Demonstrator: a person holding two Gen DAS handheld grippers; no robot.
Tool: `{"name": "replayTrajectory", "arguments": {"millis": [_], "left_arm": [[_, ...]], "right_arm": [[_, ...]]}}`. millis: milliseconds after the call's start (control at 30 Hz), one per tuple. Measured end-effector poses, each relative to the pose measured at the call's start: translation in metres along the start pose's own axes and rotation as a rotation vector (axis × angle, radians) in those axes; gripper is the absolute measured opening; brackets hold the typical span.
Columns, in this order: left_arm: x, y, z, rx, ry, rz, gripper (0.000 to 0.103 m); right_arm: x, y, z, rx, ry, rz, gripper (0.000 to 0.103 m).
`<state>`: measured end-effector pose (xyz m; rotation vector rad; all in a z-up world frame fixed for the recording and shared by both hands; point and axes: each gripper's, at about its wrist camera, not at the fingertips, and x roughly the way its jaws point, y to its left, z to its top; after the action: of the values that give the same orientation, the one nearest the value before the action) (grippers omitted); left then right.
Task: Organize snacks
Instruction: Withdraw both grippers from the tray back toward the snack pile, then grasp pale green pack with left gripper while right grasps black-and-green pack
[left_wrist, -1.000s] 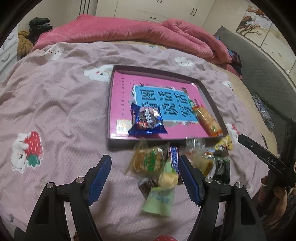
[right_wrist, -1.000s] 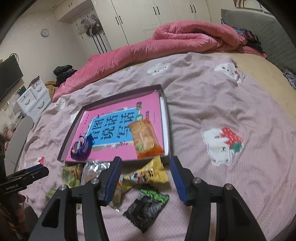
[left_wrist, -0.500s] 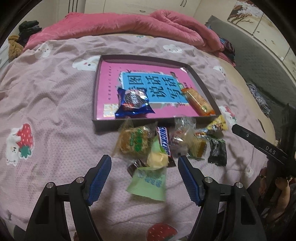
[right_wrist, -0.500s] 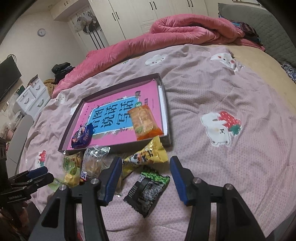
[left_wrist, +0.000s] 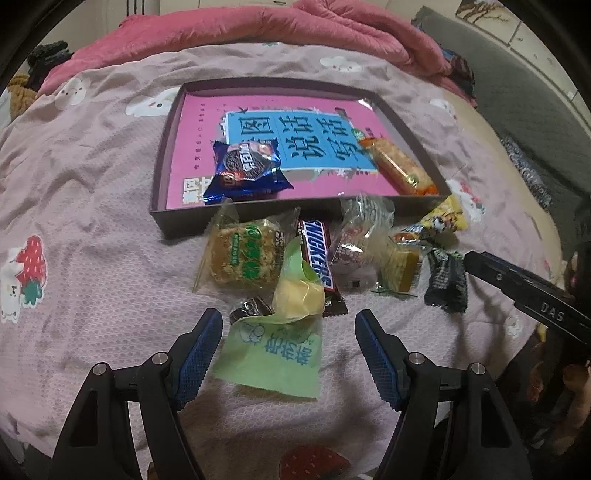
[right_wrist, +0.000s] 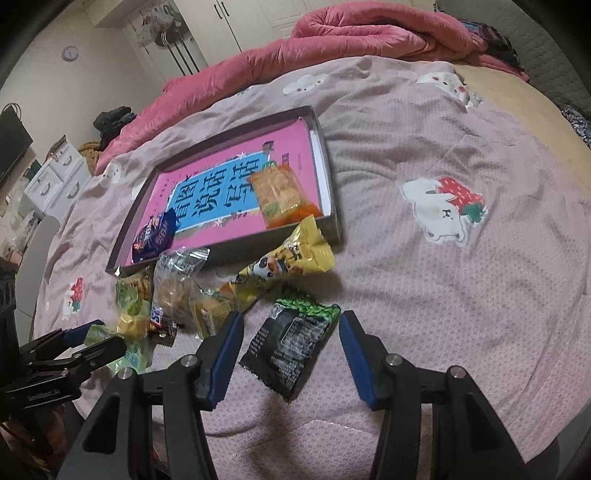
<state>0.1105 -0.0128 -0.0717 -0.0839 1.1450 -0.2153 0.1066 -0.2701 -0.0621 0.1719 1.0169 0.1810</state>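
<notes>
A shallow dark box (left_wrist: 192, 218) with a pink and blue liner lies on the bed; it also shows in the right wrist view (right_wrist: 334, 206). Inside lie a blue cookie pack (left_wrist: 245, 171) and an orange cracker pack (left_wrist: 400, 171). Loose snacks lie in front of it: a rice cake (left_wrist: 243, 254), a Snickers bar (left_wrist: 317, 258), a green packet (left_wrist: 273, 354), a yellow packet (right_wrist: 291, 258) and a black packet (right_wrist: 295, 339). My left gripper (left_wrist: 289, 345) is open around the green packet. My right gripper (right_wrist: 291, 350) is open around the black packet.
The bed has a pink sheet (right_wrist: 461, 295) printed with strawberry bears. A rolled pink duvet (left_wrist: 258, 26) lies along the far side. A grey padded headboard (left_wrist: 535, 96) is at the right. White drawers (right_wrist: 55, 181) and wardrobes stand beyond the bed.
Both grippers have pulled back and lowered toward the loose snacks. The green packet now lies between my left fingers and the black packet between my right fingers. Both stay open.
</notes>
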Motion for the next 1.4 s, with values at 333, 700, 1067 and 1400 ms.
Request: {"name": "replayTrajectory", "arguments": {"millis": [333,700,1067,1400], "left_arm": [[0.02,-0.022,0.005,0.07,0.018,0.1,0.076],[0.026,-0.017,0.007,0.074,-0.03,0.127,0.065],[0.022,0.0,0.001,0.009,-0.013,0.049,0.062],[0.026,-0.001,-0.005,-0.03,0.052,0.087,0.065]], "right_arm": [[0.015,-0.002,-0.007,0.007,0.06,-0.024,0.053],[0.043,0.017,-0.007,-0.022,0.087,-0.101,0.055],[0.036,0.002,-0.011,-0.044,0.068,-0.102,0.043],[0.038,0.005,-0.011,-0.082,0.077,-0.136,0.044]]}}
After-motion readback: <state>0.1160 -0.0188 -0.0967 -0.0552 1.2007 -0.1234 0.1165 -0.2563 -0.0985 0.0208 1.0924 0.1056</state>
